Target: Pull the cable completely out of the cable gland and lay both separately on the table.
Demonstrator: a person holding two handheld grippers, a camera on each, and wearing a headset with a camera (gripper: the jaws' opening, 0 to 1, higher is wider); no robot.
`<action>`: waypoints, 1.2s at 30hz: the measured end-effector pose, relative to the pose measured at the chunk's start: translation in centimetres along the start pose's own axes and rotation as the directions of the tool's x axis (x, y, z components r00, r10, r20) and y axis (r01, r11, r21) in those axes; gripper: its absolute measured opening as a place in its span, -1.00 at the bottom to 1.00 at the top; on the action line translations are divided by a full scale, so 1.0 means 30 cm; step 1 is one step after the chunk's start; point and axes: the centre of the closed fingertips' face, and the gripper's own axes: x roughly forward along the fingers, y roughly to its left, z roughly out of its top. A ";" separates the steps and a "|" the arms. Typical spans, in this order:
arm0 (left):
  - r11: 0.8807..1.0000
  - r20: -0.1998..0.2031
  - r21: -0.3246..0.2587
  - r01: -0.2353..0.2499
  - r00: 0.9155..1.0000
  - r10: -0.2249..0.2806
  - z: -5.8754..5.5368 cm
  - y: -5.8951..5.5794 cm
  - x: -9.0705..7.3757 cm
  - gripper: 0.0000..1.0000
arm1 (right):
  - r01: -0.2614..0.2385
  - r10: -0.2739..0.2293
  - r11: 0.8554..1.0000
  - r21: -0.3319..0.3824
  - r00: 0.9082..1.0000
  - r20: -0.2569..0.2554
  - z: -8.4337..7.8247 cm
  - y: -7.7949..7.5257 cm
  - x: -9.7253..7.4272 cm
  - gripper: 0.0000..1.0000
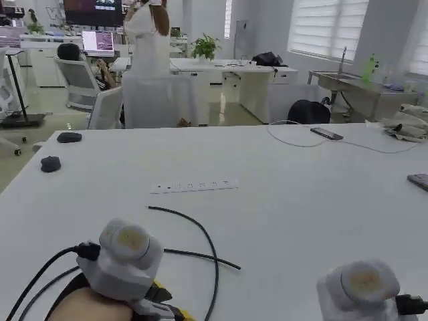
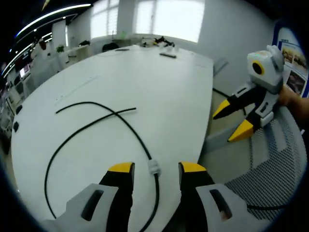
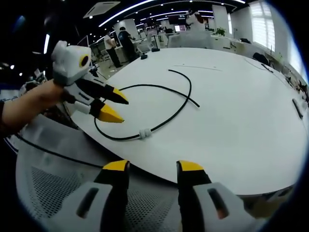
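My left tongs (image 2: 157, 169), wide open, point straight at the gland (image 3: 143, 133) by the surface's (image 1: 301, 200) near edge; its cable (image 1: 215, 257) runs onward; right tongs (image 3: 153, 166), equally wide, hang farther off.

Black cable (image 1: 214, 257) lies in a loose curve on the white table (image 1: 301, 200), two strands crossing. Left gripper (image 1: 167, 304) sits at the near edge, just beside the cable. Right gripper (image 1: 361, 289) is well apart. Power strip (image 1: 194, 186) lies beyond the cable.
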 end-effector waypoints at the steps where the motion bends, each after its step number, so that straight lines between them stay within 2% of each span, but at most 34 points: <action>1: 1.000 -0.037 0.011 0.007 0.999 -0.007 -0.024 0.001 0.039 -0.24 | 0.001 -0.001 1.000 0.000 1.000 0.001 0.001 0.000 0.000 -0.20; 4: 0.999 -0.139 0.035 0.023 0.990 -0.017 -0.098 -0.005 0.117 -0.21 | 0.003 -0.003 1.000 0.002 1.000 0.005 0.004 -0.002 -0.001 -0.21; 6: 0.999 -0.156 0.036 0.020 0.988 -0.014 -0.126 -0.008 0.161 -0.23 | 0.002 -0.002 1.000 0.000 1.000 0.009 0.007 -0.002 -0.001 -0.22; 8: 1.000 -0.164 0.025 0.014 0.986 -0.010 -0.145 -0.009 0.190 -0.21 | 0.002 -0.002 1.000 0.000 1.000 0.009 0.006 -0.002 -0.001 -0.23; 12: 0.999 -0.182 0.038 -0.015 0.983 0.021 -0.166 0.000 0.209 -0.29 | 0.004 -0.004 1.000 0.001 1.000 0.007 0.005 -0.002 -0.001 -0.23; 13: 0.998 -0.163 0.047 -0.029 0.986 0.037 -0.153 0.010 0.209 -0.34 | 0.005 -0.005 1.000 0.003 1.000 0.008 0.005 -0.003 -0.002 -0.23; 15: 0.999 -0.151 0.040 -0.032 0.988 0.037 -0.147 0.007 0.213 -0.39 | 0.007 -0.007 1.000 0.005 1.000 0.008 0.005 -0.003 -0.002 -0.23; 17: 0.995 -0.175 0.081 -0.050 0.983 0.063 -0.161 0.018 0.212 -0.56 | 0.007 -0.007 1.000 0.005 1.000 0.008 0.005 -0.004 -0.002 -0.23; 18: 0.991 -0.168 0.123 -0.056 0.983 0.076 -0.155 0.028 0.211 -0.66 | 0.007 -0.007 1.000 0.004 1.000 0.008 0.005 -0.004 -0.002 -0.23; 19: 0.996 -0.171 0.084 -0.040 0.984 0.054 -0.156 0.016 0.213 -0.67 | 0.006 -0.006 1.000 0.004 1.000 0.008 0.005 -0.003 -0.002 -0.23; 21: 0.996 -0.179 0.079 -0.027 0.983 0.041 -0.155 0.012 0.200 -0.67 | 0.005 -0.005 1.000 0.003 1.000 0.005 0.003 -0.002 -0.002 -0.23; 25: 0.996 -0.157 0.084 -0.004 0.987 0.018 -0.118 0.012 0.156 -0.68 | 0.004 -0.004 1.000 0.002 1.000 0.003 0.002 -0.002 -0.001 -0.23; 28: 0.997 -0.136 0.081 0.019 0.991 -0.007 -0.090 0.000 0.100 -0.68 | 0.001 -0.001 1.000 0.001 1.000 -0.004 -0.001 0.000 -0.001 -0.23; 32: 0.995 -0.103 0.096 0.026 0.995 -0.016 -0.059 -0.012 0.024 -0.68 | -0.010 0.010 1.000 -0.012 1.000 -0.023 -0.009 0.008 0.001 -0.23; 36: 0.990 -0.060 0.137 0.031 0.998 -0.023 -0.030 -0.039 -0.050 -0.68 | -0.032 0.029 0.997 -0.075 0.999 -0.040 -0.009 0.025 0.000 -0.24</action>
